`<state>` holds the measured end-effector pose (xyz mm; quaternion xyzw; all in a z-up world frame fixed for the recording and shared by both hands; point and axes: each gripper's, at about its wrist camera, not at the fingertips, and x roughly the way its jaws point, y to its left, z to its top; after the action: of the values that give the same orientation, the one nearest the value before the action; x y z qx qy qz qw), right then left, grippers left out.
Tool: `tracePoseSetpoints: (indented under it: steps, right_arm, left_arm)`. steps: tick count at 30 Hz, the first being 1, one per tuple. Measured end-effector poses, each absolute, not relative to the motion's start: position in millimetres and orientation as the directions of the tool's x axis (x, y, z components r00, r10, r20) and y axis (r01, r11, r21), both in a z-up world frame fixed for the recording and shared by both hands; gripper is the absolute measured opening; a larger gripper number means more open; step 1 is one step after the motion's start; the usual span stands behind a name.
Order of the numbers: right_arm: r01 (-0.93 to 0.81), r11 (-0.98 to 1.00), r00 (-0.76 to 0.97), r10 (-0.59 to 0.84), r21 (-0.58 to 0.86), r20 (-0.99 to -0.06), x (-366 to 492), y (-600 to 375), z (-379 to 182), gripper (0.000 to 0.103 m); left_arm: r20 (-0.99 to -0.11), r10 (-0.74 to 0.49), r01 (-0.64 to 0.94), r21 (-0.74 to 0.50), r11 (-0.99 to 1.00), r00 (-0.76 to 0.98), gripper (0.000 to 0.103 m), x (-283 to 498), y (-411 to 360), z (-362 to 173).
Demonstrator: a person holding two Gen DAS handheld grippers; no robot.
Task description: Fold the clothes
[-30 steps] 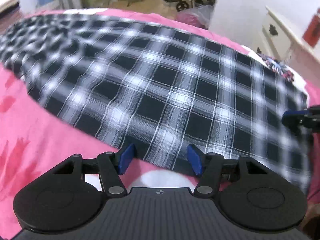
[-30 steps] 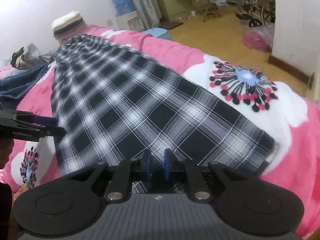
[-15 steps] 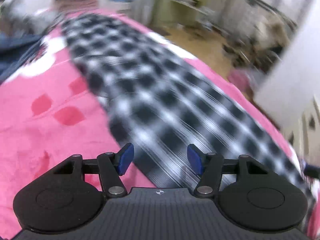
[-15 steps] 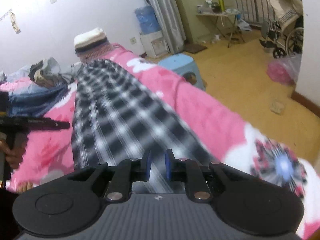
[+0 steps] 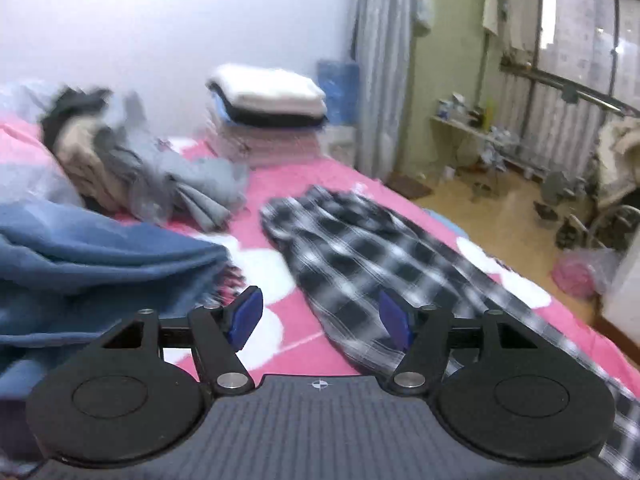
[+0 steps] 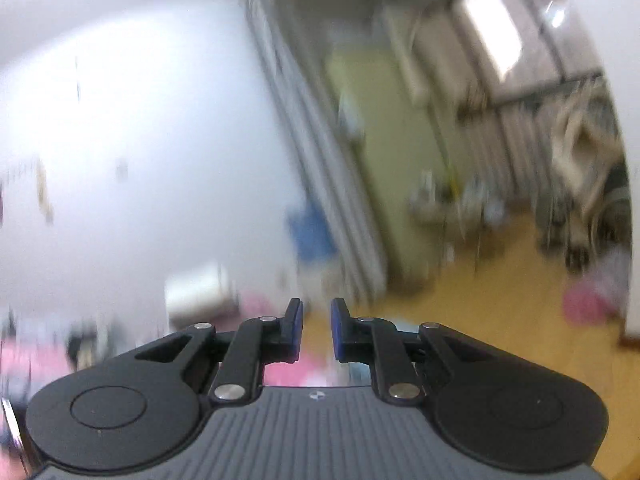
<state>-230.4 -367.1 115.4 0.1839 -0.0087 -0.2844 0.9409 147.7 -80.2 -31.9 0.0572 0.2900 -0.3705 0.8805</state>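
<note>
Here the left gripper [image 5: 320,314], black with matte blue pads and a ribbed grey body, has its jaws opening with nothing between them; only the pink bedspread [image 5: 288,184] with white blotches shows in the gap. The black-and-white plaid garment [image 5: 360,256], a thin woven cloth, lies stretched in a long strip along the bed's right side, its near end running past the right finger toward the lower right corner. To the left sits a rumpled blue fleece blanket [image 5: 100,252] with a fringed edge, and behind it a loose heap of grey and tan clothes [image 5: 132,160]. A neat stack of folded white, dark and striped textiles [image 5: 268,108] stands at the far end near a pale curtain [image 5: 380,64].

The right gripper [image 6: 316,330] points out over the wooden floor [image 6: 500,300]; its jaws stand narrowly apart. I cannot tell from the blurred view whether any cloth is pinched between them. No readable writing appears anywhere.
</note>
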Motion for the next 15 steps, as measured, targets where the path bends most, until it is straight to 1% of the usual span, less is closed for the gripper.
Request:
tracePoseSetpoints:
  steps: [2,3,5,6,7,8,9,10,11,12,15]
  right_arm:
    - [0.569,0.759,0.802,-0.597,0.316,-0.011,-230.9,-362.7,143.7,0.016]
    - [0.597,0.749,0.779,-0.626,0.288,0.012,-230.2,-360.0,156.1,0.017]
    - [0.664,0.719,0.731,-0.682,0.204,0.025,-225.8,-353.8,176.4,0.017]
    - [0.695,0.705,0.711,-0.703,0.143,0.012,-219.7,-350.4,182.8,0.018]
    - [0.719,0.691,0.693,-0.721,0.076,-0.010,-212.7,-347.0,186.6,0.021]
    - [0.735,0.678,0.677,-0.735,-0.004,-0.041,-203.6,-343.6,186.1,0.024]
    - [0.739,0.667,0.662,-0.745,-0.098,-0.083,-192.1,-340.2,180.6,0.030]
    - [0.728,0.662,0.650,-0.749,-0.179,-0.130,-178.2,-337.3,173.3,0.035]
    - [0.704,0.668,0.641,-0.744,-0.241,-0.191,-162.7,-335.6,159.7,0.036]
    - [0.674,0.685,0.631,-0.729,-0.278,-0.266,-148.2,-336.0,138.1,0.036]
    - [0.581,0.761,0.586,-0.638,-0.289,-0.499,-103.6,-343.7,61.1,0.036]
  left_arm:
    - [-0.576,-0.650,0.714,-0.155,0.682,0.496,0.064,149.2,-89.6,-51.3]
    - [-0.585,-0.664,0.727,-0.176,0.664,0.465,0.064,149.8,-94.6,-61.4]
    - [-0.597,-0.692,0.751,-0.214,0.625,0.406,0.064,148.0,-100.7,-78.8]
    - [-0.602,-0.703,0.761,-0.230,0.607,0.379,0.064,147.2,-104.0,-86.0]
    - [-0.607,-0.710,0.767,-0.242,0.594,0.358,0.064,147.8,-106.7,-90.9]
    - [-0.612,-0.711,0.771,-0.245,0.588,0.347,0.064,149.6,-108.9,-94.6]
    - [-0.617,-0.710,0.774,-0.247,0.583,0.339,0.064,151.6,-111.0,-98.0]
    - [-0.622,-0.710,0.777,-0.248,0.579,0.331,0.064,153.7,-113.1,-101.5]
    - [-0.629,-0.708,0.779,-0.248,0.576,0.323,0.064,154.2,-113.6,-103.5]
    - [-0.636,-0.704,0.781,-0.247,0.573,0.315,0.064,154.1,-113.3,-104.9]
    - [-0.650,-0.700,0.791,-0.245,0.561,0.295,0.064,159.2,-115.3,-112.3]
